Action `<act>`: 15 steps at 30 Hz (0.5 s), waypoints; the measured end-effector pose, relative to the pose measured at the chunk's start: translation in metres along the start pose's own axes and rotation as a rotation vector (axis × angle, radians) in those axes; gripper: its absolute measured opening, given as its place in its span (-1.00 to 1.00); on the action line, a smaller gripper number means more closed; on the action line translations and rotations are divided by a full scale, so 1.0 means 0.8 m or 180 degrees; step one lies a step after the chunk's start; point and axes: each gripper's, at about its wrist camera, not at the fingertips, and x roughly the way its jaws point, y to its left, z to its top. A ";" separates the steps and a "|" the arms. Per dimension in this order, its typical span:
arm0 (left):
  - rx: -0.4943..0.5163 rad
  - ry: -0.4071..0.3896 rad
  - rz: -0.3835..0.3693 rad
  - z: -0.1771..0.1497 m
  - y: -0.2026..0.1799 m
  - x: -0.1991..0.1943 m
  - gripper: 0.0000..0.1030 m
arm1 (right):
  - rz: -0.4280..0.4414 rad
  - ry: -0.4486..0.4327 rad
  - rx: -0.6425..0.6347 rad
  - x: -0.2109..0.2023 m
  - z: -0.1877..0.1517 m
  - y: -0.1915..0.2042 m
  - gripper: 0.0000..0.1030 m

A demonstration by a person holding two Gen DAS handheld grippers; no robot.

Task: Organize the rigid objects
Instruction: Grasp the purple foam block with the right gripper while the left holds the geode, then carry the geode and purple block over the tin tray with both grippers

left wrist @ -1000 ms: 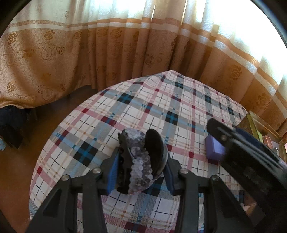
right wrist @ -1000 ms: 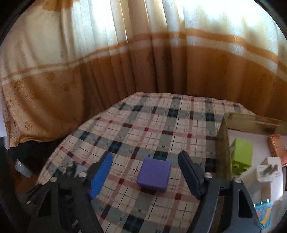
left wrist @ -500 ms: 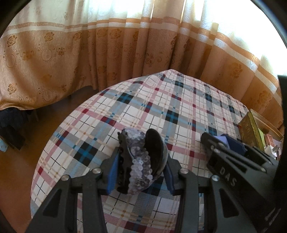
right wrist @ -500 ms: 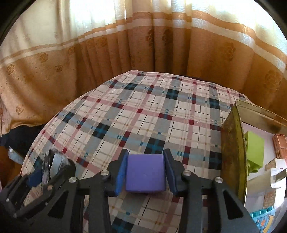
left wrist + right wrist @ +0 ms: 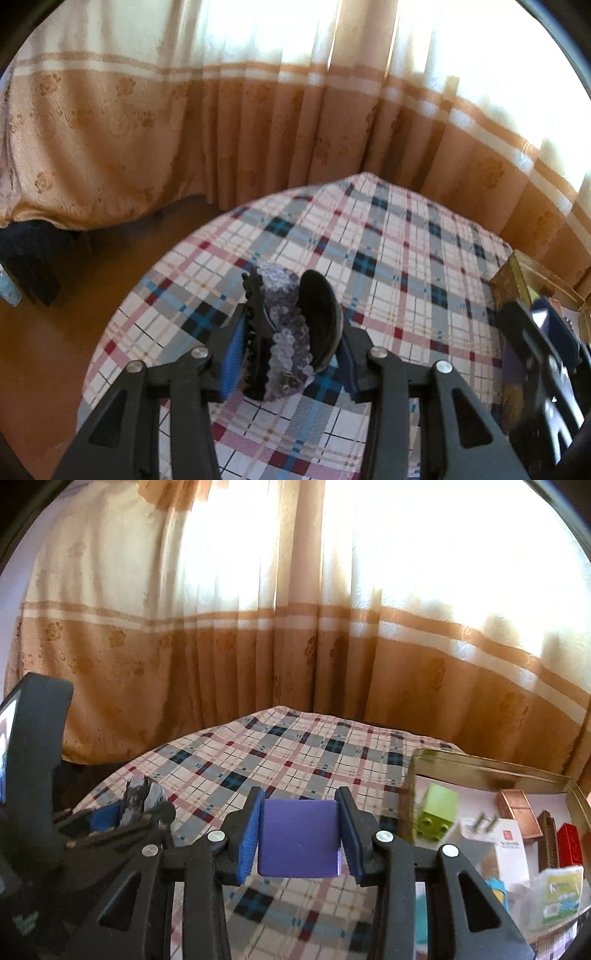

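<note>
Right gripper (image 5: 298, 836) is clamping the purple block (image 5: 298, 837) squarely between both pads, lifted over the plaid tablecloth (image 5: 280, 760), with the gold tin box (image 5: 480, 766) just to its right. Left gripper (image 5: 290, 343) is pinching a sequined hair claw clip (image 5: 288, 332) above the cloth, farther left. To do it well, I'd be carrying the block over the near wall and lowering into bare floor beside the green brick (image 5: 437, 810) before opening.

Plaid-covered surface (image 5: 295, 760) spreads beneath and ahead of the jaws; tan floral curtain (image 5: 258, 672), backlit, hangs beyond it; brown floor (image 5: 74, 332) lower left.
</note>
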 end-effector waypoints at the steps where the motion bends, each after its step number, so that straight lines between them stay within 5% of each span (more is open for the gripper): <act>1: 0.0021 -0.0051 0.0012 0.000 -0.002 -0.004 -0.16 | 0.0012 0.0007 0.0018 -0.003 -0.002 -0.003 -0.17; 15: 0.0081 -0.0487 -0.0049 -0.011 -0.027 -0.042 -0.16 | 0.0004 -0.0303 0.0081 -0.061 -0.028 -0.034 -0.18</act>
